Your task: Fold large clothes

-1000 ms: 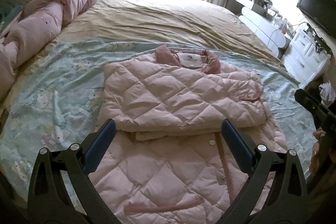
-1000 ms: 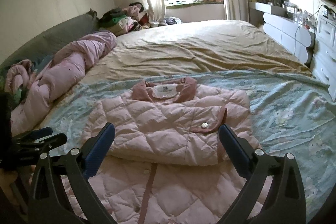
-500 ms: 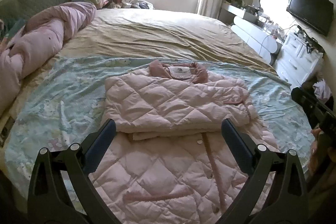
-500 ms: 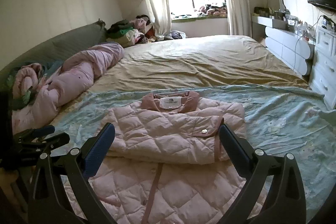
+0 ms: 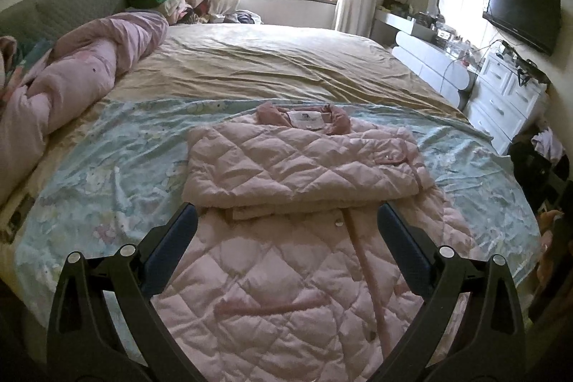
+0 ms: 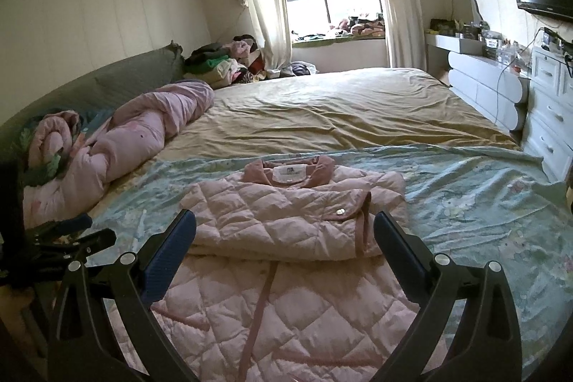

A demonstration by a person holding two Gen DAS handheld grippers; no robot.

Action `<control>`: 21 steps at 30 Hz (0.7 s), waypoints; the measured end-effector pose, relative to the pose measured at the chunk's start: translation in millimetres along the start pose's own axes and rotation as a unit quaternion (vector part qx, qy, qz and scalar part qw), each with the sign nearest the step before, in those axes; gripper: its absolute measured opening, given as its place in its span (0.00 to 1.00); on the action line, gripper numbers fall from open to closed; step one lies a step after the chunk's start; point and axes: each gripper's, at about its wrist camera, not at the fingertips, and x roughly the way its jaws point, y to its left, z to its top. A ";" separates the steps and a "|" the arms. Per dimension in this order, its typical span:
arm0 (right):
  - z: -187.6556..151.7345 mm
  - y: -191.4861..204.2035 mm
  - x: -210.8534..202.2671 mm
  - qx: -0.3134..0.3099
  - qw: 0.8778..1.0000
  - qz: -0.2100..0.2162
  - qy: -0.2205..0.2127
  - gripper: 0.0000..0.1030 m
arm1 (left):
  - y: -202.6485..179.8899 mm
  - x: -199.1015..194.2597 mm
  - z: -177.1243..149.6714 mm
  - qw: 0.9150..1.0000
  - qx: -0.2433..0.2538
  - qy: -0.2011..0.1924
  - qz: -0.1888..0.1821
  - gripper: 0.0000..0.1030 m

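Your left tool (image 5: 286,215) and right tool (image 6: 284,221): fingers wide apart, holding nothing, above near edge of bed (image 5: 272,67). Pink quilted coat (image 5: 301,167) lies flat under both tools, sleeves folded across chest, collar toward far side.

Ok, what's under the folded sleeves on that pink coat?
The pink quilted coat body lies beneath the folded sleeves, on the blue sheet. The covered chest area can't be seen.
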 end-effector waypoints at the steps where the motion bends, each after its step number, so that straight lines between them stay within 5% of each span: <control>1: -2.8 0.2 -2.8 0.000 1.000 0.002 0.000 0.96 | 0.6 -1.1 -2.8 1.000 0.000 0.000 -0.001 0.91; 21: -59.4 -25.2 -21.3 0.003 0.999 -0.017 0.049 0.96 | 17.6 -7.6 -68.7 0.999 0.003 0.040 0.027 0.91</control>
